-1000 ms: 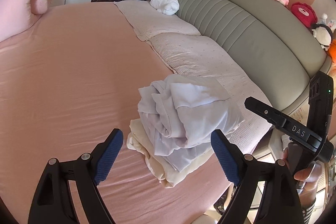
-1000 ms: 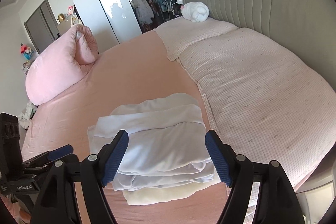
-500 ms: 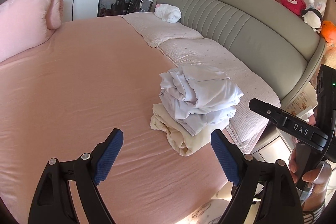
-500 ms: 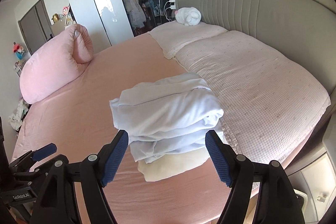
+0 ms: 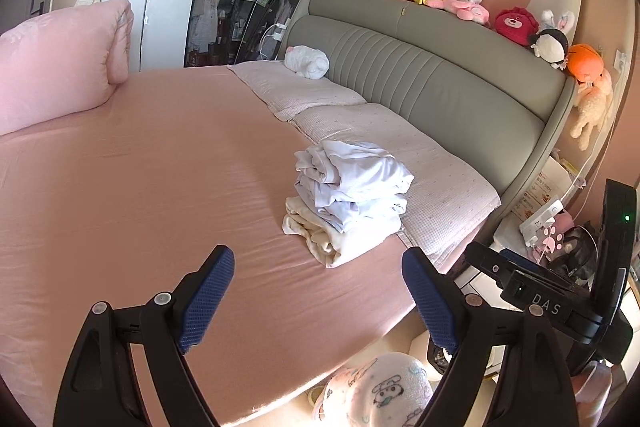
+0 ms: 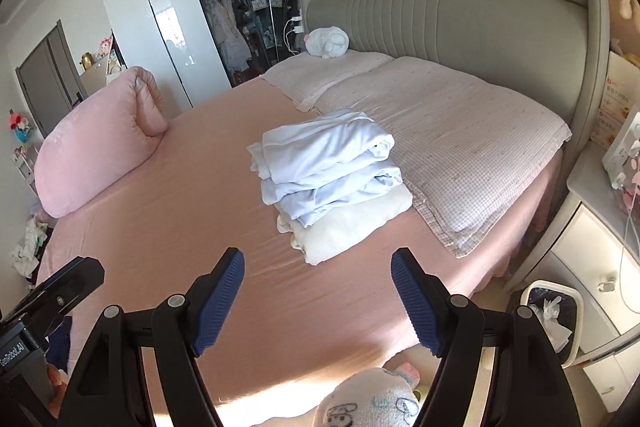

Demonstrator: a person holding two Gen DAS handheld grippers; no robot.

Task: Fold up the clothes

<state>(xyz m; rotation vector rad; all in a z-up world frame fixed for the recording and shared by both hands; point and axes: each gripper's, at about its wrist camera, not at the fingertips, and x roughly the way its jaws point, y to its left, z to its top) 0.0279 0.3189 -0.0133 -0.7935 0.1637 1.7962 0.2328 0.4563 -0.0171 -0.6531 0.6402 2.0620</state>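
A stack of folded clothes (image 6: 332, 183) sits in the middle of the right wrist frame, on the pink bed sheet (image 6: 168, 227), its right edge just touching the checked pillow (image 6: 452, 147). The pile has a cream garment (image 6: 352, 227) at the bottom and pale blue-white pieces above it; in the left wrist view the same stack (image 5: 348, 203) shows looser, rumpled fold ends on its left face.

Both tongs are spread wide and grip nothing: the left tongs (image 5: 318, 301) and the right tongs (image 6: 318, 301) hang at the bottom of their frames, well apart from the pile, over bare sheet near the bed's edge.

The clothes lie folded and stacked, as the task would want them (whether more pieces wait elsewhere cannot be told; a crumpled heap on the floor (image 6: 28, 247) at the far left may or may not belong to the job).

The risk, as I judge it, lies in the pile itself: the top layers sit slightly askew and lean on a soft pillow edge, so a nudge or a press on the mattress nearby could slide them off or open the loose ends.
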